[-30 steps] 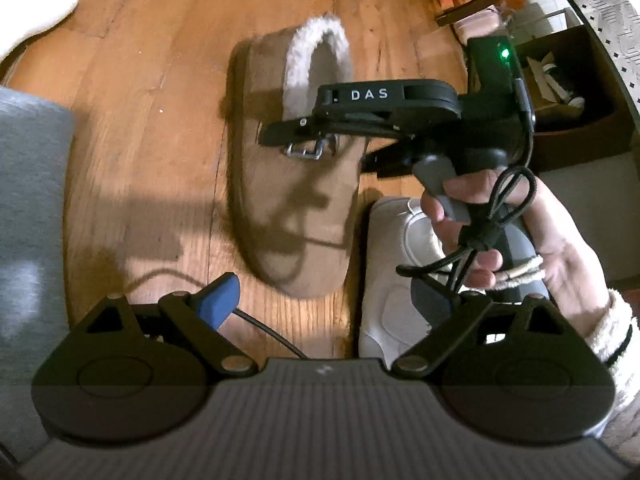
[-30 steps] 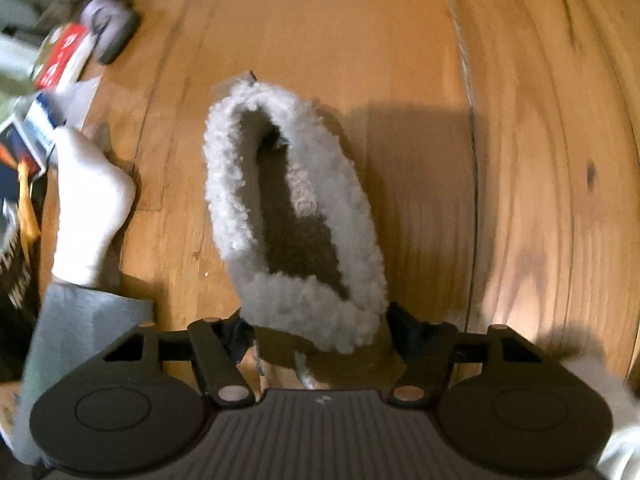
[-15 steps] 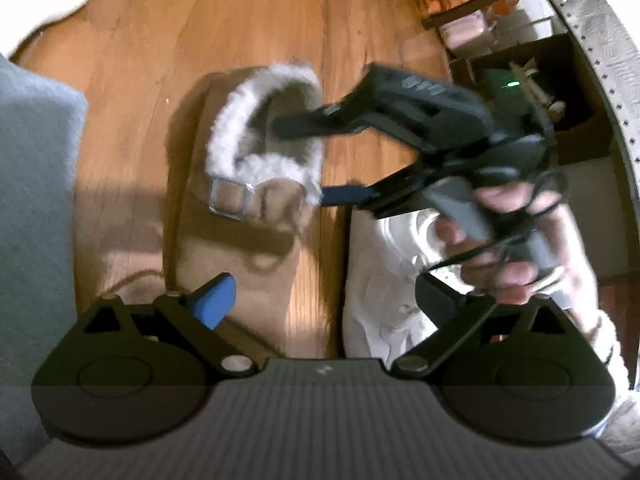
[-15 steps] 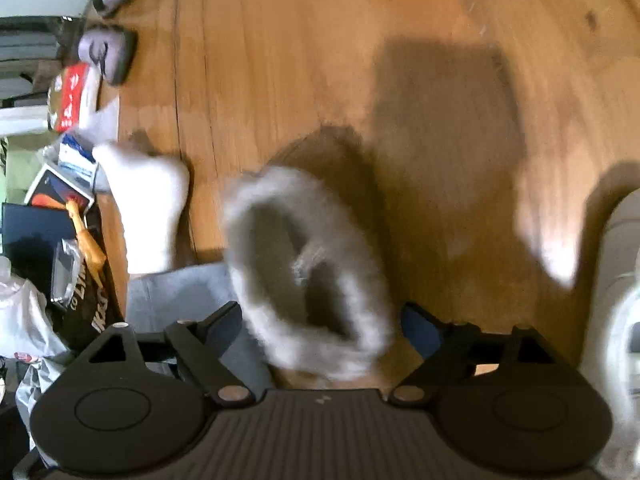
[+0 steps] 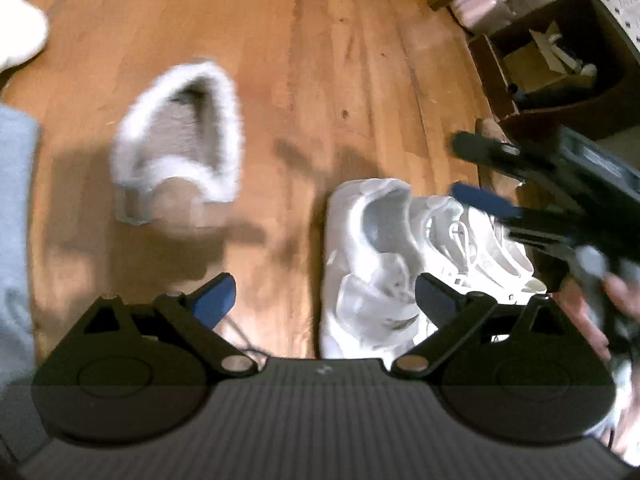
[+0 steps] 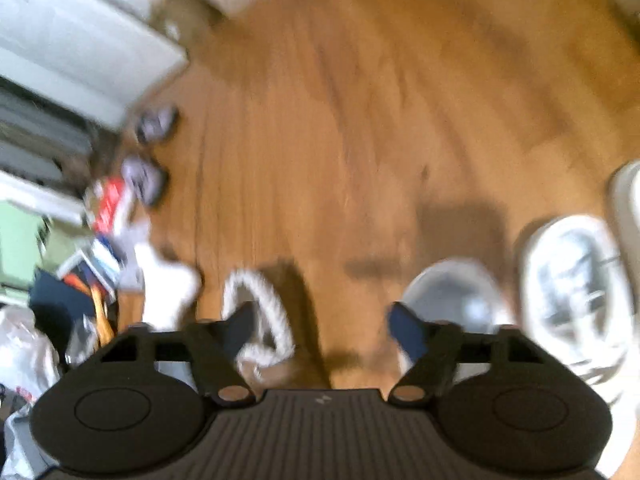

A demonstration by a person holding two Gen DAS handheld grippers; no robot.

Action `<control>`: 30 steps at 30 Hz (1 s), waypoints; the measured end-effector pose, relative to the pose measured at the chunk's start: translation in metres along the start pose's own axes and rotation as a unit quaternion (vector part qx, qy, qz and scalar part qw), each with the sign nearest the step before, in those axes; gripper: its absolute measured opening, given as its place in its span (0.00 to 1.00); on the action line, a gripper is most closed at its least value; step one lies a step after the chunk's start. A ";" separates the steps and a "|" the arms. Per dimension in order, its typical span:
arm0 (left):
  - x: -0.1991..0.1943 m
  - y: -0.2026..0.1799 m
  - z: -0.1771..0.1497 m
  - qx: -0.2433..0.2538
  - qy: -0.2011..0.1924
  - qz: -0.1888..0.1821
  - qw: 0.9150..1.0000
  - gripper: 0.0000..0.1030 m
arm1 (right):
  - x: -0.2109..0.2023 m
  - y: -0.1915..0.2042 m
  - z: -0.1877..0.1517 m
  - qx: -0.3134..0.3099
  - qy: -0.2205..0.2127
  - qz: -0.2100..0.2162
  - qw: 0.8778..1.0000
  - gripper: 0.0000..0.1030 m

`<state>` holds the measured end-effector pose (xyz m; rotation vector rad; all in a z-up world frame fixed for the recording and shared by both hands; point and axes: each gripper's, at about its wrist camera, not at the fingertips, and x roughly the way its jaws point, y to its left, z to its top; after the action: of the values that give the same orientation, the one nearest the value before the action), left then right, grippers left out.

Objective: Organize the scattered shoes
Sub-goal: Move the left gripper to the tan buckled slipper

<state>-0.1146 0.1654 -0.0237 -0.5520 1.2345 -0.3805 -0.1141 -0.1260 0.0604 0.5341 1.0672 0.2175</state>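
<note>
A tan slipper (image 5: 180, 148) with a white fleece lining lies on the wooden floor, left of centre in the left wrist view. Its fleece rim (image 6: 260, 312) shows behind the left finger of my right gripper (image 6: 322, 330). That gripper's jaws are closing with only bare floor between them. Two white sneakers (image 5: 372, 256) (image 5: 472, 236) stand side by side to the right of the slipper. My right gripper (image 5: 476, 174) hovers over them, held by a hand. My left gripper (image 5: 324, 296) is open above the floor, holding nothing.
A grey trouser leg (image 5: 16, 200) and a white sock (image 6: 168, 288) sit left of the slipper. Books, bags and two dark shoes (image 6: 156, 124) crowd the left wall by white furniture (image 6: 80, 40). Dark furniture with a box (image 5: 552, 64) stands at the far right.
My right gripper let go of the fleece slipper, which now lies on the floor, and swung up and right over the white sneakers. My left gripper drew back and rose.
</note>
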 end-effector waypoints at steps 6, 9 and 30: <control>-0.012 -0.061 0.007 0.045 -0.045 -0.018 0.998 0.93 | -0.071 -0.022 -0.005 -0.036 -0.117 -0.022 0.992 0.08; -0.017 -0.100 0.010 0.086 -0.054 -0.007 0.995 0.94 | -0.100 -0.051 0.018 0.024 -0.133 0.010 0.991 0.11; 0.234 -0.323 0.076 0.077 0.024 0.007 0.997 0.89 | -0.139 -0.243 0.157 0.006 0.056 -0.349 0.936 0.46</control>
<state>0.0342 -0.2116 0.0003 -0.4035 1.2435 -0.4746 -0.0631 -0.4403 0.1015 0.1275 1.3058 -0.3886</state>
